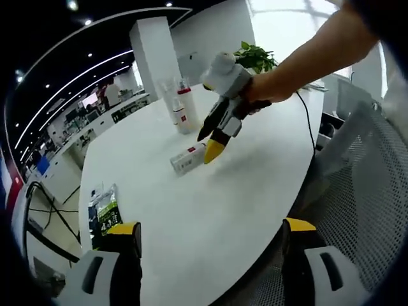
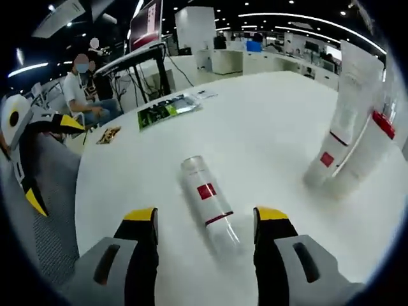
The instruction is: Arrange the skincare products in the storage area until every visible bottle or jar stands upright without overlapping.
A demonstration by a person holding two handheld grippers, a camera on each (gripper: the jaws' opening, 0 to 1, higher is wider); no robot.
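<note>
Lying on its side on the white bench [image 2: 268, 115], a clear bottle with a red label [image 2: 207, 197] stretches between the jaws of the right gripper [image 2: 207, 223], which stand apart on either side of it without closing on it. From the left gripper view the same fallen bottle [image 1: 188, 158] sits just under the right gripper's [image 1: 210, 143] yellow tips, held by a person's hand [image 1: 255, 95]. Two tall bottles [image 2: 350, 140] stand upright close together further along the bench, one with a red cap. A green packet [image 2: 162, 111] lies flat near the far edge. The left gripper [image 1: 210, 233] hangs low over the bench edge, jaws wide apart and holding nothing
</note>
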